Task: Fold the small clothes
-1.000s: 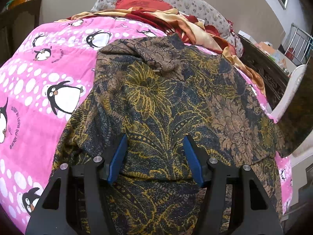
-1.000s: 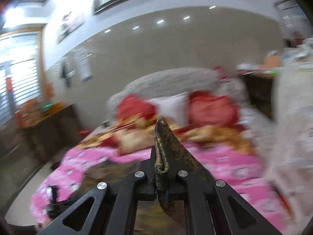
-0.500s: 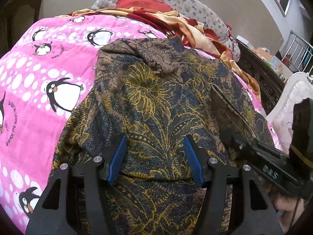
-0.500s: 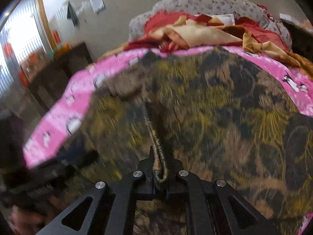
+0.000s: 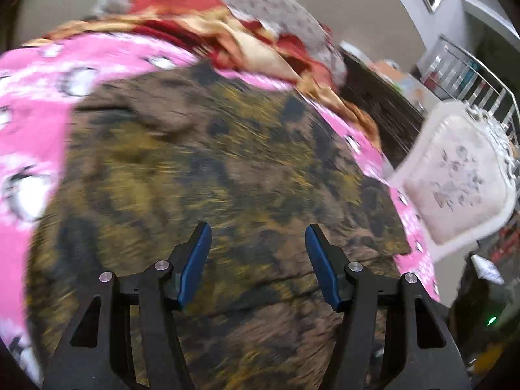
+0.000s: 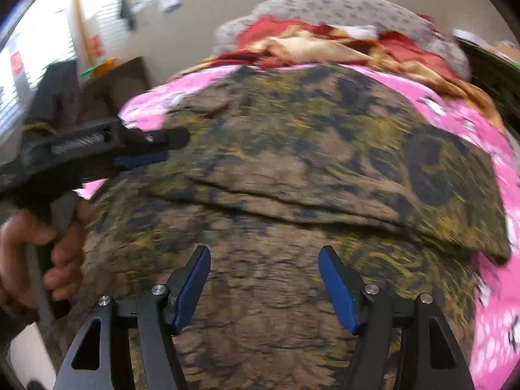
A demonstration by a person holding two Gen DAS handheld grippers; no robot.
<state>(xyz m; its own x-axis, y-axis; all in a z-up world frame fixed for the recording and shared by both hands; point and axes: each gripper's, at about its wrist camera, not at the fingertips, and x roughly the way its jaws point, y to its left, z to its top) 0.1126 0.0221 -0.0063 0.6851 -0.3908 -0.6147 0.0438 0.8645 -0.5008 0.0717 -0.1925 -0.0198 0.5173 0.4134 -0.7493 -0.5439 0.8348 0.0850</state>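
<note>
A brown, blue and gold patterned garment (image 5: 227,162) lies spread on the pink penguin blanket (image 5: 32,136). In the right wrist view the garment (image 6: 292,169) has its right side folded over onto the middle, with the fold edge running across. My left gripper (image 5: 258,237) is open and empty just above the cloth. My right gripper (image 6: 264,260) is open and empty above the near part of the garment. The left gripper also shows in the right wrist view (image 6: 152,149), held by a hand at the garment's left edge. Both views are motion-blurred.
Red and tan bedding (image 5: 247,39) and a grey pillow (image 6: 341,9) lie at the head of the bed. A white padded chair (image 5: 455,178) and dark furniture (image 5: 383,97) stand to the right of the bed. A dark cabinet (image 6: 107,87) stands to the left.
My right gripper has let go of the garment's edge and opened; the folded side now lies on the garment. Both grippers have shifted, blurring the views.
</note>
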